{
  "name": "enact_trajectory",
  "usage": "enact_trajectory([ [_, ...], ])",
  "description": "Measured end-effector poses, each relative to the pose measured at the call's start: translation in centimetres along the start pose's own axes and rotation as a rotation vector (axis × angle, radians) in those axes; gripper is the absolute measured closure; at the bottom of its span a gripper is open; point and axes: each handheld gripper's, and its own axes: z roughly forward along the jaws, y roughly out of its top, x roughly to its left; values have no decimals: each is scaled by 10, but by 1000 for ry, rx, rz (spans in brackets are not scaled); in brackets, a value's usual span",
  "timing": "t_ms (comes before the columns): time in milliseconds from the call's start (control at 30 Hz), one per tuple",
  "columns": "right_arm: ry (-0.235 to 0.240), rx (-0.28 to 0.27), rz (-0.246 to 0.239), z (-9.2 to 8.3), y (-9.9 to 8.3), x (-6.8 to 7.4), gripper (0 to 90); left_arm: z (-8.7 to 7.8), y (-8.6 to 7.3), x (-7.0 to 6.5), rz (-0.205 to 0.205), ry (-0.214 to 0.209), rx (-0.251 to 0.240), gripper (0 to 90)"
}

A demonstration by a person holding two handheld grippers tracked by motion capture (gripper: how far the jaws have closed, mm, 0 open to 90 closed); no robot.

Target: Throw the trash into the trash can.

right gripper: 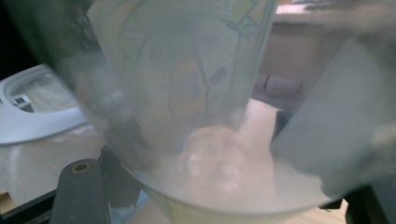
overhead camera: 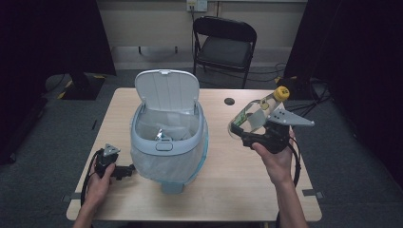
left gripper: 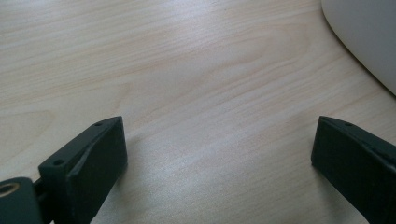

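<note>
Left tongs point(overhead camera: 127, 171) rest on the pale wooden table point(overhead camera: 237, 190), jaws spread wide with nothing between — just beside the lidded grey-white plastic waste bin point(overhead camera: 167, 137). Right tongs point(overhead camera: 247, 129), raised above the table, are clamped on the clear plastic bottle with a yellow cap point(overhead camera: 256, 111) — bottle tilted, cap up and away from the bin.

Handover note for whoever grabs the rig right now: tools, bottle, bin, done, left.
Right tool: shut on the bottle, a clear plastic one with a yellow cap, held tilted in the air right of the bin.
Left tool: open, holds nothing, low over the table at the bin's left.
Bin: lid up, liner in, something small already inside.
Done: bottle picked up.
Left: likely carry it over the opening and drop it in.
</note>
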Motion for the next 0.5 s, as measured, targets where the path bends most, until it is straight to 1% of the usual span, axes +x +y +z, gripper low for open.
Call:
enact_trajectory([
  [167, 36, -27, 13, -2, 6, 3, 274, 0, 0, 0, -2, -2, 0, 31],
  [333, 36, -41, 7, -6, 13, 6, 274, 0, 0, 0, -1, 0, 0, 32],
  [500, 61, -65, 5, -7, 24, 10, 274, 0, 0, 0, 1, 1, 0, 32],
])
